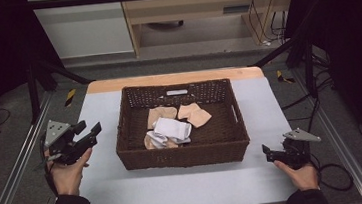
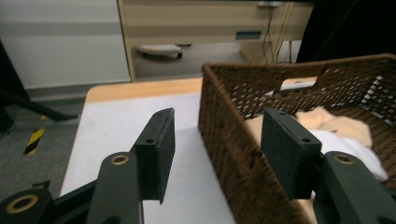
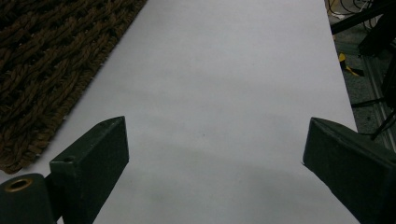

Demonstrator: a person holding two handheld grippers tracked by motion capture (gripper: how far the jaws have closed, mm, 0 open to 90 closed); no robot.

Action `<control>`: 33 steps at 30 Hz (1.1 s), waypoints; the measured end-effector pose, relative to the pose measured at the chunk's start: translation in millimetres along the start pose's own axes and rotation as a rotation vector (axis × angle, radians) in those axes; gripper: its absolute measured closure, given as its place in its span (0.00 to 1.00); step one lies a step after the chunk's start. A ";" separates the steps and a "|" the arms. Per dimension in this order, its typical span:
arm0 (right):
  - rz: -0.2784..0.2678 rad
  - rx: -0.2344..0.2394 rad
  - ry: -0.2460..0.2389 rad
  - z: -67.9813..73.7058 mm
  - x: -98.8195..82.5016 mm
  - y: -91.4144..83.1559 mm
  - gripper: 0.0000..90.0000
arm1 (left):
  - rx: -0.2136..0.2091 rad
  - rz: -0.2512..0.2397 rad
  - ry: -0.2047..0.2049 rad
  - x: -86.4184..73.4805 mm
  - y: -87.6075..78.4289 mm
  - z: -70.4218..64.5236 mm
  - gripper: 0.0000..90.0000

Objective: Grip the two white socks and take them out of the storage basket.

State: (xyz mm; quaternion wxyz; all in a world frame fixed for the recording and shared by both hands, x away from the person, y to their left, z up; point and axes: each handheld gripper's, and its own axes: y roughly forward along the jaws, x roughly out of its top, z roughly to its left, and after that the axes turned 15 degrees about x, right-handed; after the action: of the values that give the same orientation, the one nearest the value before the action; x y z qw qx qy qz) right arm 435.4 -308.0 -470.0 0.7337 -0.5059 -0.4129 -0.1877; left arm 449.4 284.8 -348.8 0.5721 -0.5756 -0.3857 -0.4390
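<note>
High view: basket (image 1: 184,152) sits mid-worktop (image 1: 187,187), with beige and white cloths (image 1: 174,128) inside. Left tool (image 1: 91,129) is held off the basket's left side, raised, jaws apart, nothing between them. Right tool (image 1: 269,152) is low at the basket's right front corner.

Left gripper view: left tool (image 2: 217,144) straddles the basket (image 2: 224,140) wall without touching; cloths (image 2: 345,135) lie beyond.

Right gripper view: right tool (image 3: 215,158) jaws wide apart over bare worktop (image 3: 224,93), basket (image 3: 42,70) edge at left.
</note>
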 end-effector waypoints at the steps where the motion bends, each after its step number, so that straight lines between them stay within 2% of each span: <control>1: -0.001 -0.001 -0.001 0.1 -0.1 -0.3 0.08 | -0.004 -0.006 0.003 2.1 0.3 -3.1 0.50; 3: -0.001 -0.005 -0.002 -0.2 -0.1 -0.4 0.08 | -0.018 -0.016 0.010 7.5 1.9 -11.4 0.49; 4: -0.001 -0.005 -0.002 -0.2 -0.1 -0.4 0.08 | -0.018 -0.016 0.010 7.5 1.9 -11.4 0.49; 6: 0.000 -0.005 -0.004 -0.1 0.0 -0.1 0.08 | -0.037 -0.017 0.017 12.7 4.3 -21.6 0.48; 7: 0.000 -0.005 -0.004 -0.1 0.0 -0.1 0.08 | -0.037 -0.017 0.017 12.7 4.3 -21.6 0.48; 9: 0.003 -0.001 -0.003 0.2 0.1 0.2 0.08 | -0.045 -0.017 0.045 18.5 6.6 -32.2 0.47; 10: 0.003 -0.001 -0.003 0.2 0.1 0.2 0.08 | -0.045 -0.017 0.045 18.5 6.6 -32.2 0.47; 18: 0.001 0.004 -0.002 0.3 0.1 -0.2 0.08 | -0.077 0.011 0.083 33.7 16.0 -63.8 0.46; 25: 0.001 0.005 -0.003 -0.1 0.3 0.0 0.08 | -0.094 0.039 0.103 41.7 26.1 -80.2 0.46; 27: 0.004 0.004 0.000 -0.1 0.3 0.2 0.08 | -0.098 0.047 0.120 43.5 31.4 -88.5 0.46; 33: 0.006 0.007 0.002 -0.2 0.5 1.1 0.08 | -0.111 0.053 0.126 43.8 38.3 -99.2 0.46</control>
State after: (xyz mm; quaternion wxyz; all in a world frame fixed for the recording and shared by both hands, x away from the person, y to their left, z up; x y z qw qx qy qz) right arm 436.5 -307.7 -470.3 0.7364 -0.5042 -0.4116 -0.1844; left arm 493.2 181.5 -323.5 0.5740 -0.5875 -0.3086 -0.4797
